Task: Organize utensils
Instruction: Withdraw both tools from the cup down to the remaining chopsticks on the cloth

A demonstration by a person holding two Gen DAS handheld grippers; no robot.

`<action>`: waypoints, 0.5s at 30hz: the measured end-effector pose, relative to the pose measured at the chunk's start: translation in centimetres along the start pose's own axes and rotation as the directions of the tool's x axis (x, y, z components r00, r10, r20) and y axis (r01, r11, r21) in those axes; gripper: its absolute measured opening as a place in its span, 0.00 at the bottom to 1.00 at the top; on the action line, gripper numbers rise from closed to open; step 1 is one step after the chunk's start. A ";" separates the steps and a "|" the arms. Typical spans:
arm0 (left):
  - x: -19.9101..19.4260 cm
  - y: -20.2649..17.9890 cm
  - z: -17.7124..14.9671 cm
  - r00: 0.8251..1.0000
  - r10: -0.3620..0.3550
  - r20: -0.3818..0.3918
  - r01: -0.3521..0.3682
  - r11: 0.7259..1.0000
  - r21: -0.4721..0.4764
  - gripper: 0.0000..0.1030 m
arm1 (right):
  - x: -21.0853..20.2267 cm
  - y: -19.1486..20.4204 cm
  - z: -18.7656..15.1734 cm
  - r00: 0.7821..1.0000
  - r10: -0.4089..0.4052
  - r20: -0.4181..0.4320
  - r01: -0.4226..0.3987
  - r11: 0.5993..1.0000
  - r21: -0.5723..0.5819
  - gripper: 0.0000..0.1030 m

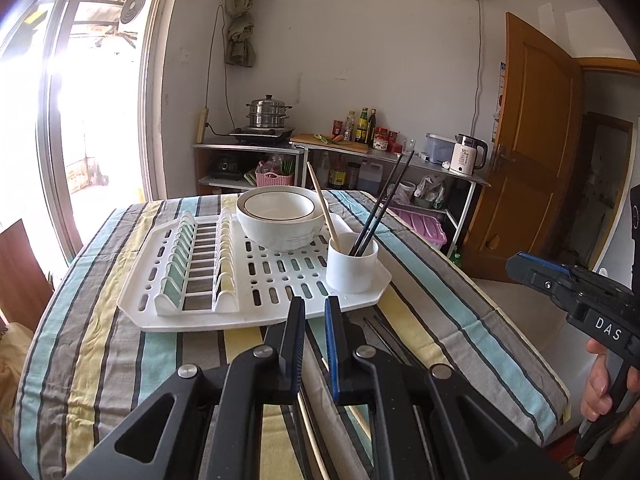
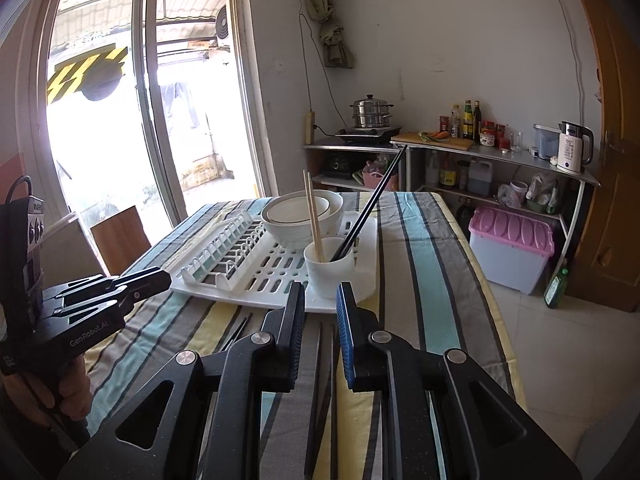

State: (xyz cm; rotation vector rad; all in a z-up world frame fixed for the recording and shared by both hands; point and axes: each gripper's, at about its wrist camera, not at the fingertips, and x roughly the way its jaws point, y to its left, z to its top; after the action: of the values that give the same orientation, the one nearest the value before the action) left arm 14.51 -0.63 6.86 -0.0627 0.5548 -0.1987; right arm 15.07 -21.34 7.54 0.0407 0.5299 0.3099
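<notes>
While the striped table (image 1: 440, 280) carries the white drying rack (image 1: 168, 304) with stacked bowls (image 1: 280, 224) on it, sorting looks only partly done. In the rack's white cup (image 1: 352, 268) stand wooden chopsticks (image 1: 322, 206) and black chopsticks (image 1: 384, 204). More dark chopsticks (image 2: 324, 364) lie loose on the cloth just below the right gripper (image 2: 320, 300). It and the left gripper (image 1: 314, 312) have jaws nearly together, pinching nothing.
</notes>
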 end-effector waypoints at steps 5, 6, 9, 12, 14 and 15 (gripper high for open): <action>-1.6 0.1 -1.6 1.000 0.011 -0.003 -0.011 1.000 -0.007 0.09 | -1.3 0.5 -1.7 1.000 0.006 -0.003 -0.006 1.000 -0.005 0.16; -1.9 0.1 -2.0 1.000 0.010 -0.001 -0.010 1.000 -0.006 0.09 | -1.5 0.6 -2.0 1.000 0.008 -0.005 -0.008 1.000 -0.004 0.16; -2.7 0.1 -2.8 1.000 0.007 -0.004 -0.007 1.000 -0.005 0.09 | -2.0 0.9 -2.8 1.000 0.012 -0.010 -0.012 1.000 -0.002 0.16; -2.9 0.4 -3.4 1.000 0.009 -0.011 -0.009 1.000 -0.005 0.09 | -2.1 1.1 -3.3 1.000 0.009 -0.014 -0.009 1.000 0.000 0.16; -3.0 0.6 -3.6 1.000 0.006 -0.018 -0.006 1.000 -0.010 0.09 | -2.1 1.1 -3.5 1.000 0.012 -0.021 -0.011 1.000 0.003 0.16; -3.0 0.8 -3.8 1.000 0.007 -0.021 -0.007 1.000 -0.011 0.09 | -2.0 1.1 -3.6 1.000 0.011 -0.024 -0.011 1.000 0.004 0.16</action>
State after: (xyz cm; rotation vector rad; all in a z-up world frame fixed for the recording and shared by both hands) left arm 10.10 0.71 5.09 -0.0698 0.5774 -0.1895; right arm 11.29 -21.05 5.55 0.0434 0.5546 0.3204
